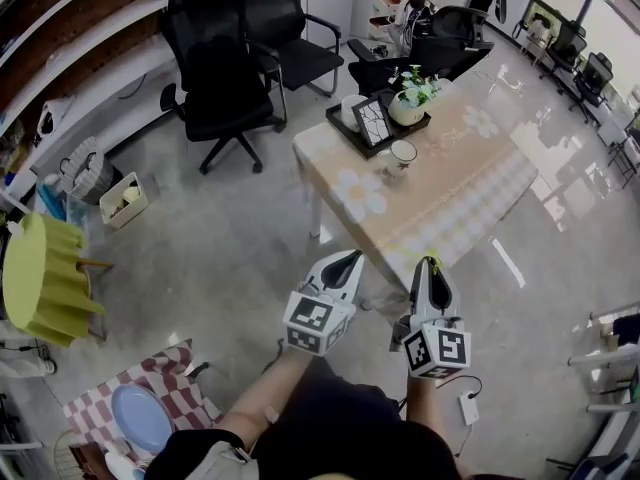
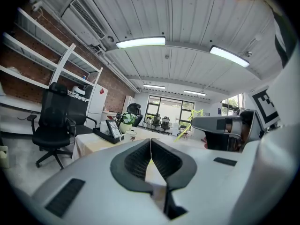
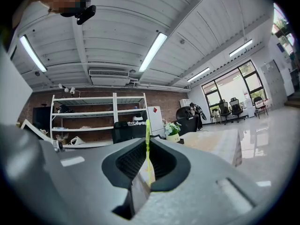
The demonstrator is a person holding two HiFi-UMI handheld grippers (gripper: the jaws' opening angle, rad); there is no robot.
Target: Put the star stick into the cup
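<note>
While in right hand-held gripper (image 1: 432,266), stick (image 3: 147,159)

The star stick (image 3: 147,144) is yellow-green. The left gripper (image 1: 350,258) and the right gripper (image 1: 430,261) are white with black ribbed pads (image 2: 136,161) and black-and-white square markers. The far table (image 1: 450,183) is tan with pale flower prints; its tray (image 1: 345,133) is black, the cup (image 1: 403,152) white. Far left, the chairs (image 1: 215,78) are black. Near left, the cloth (image 1: 170,378) is red-and-white checked, the plate (image 1: 140,418) blue
</note>
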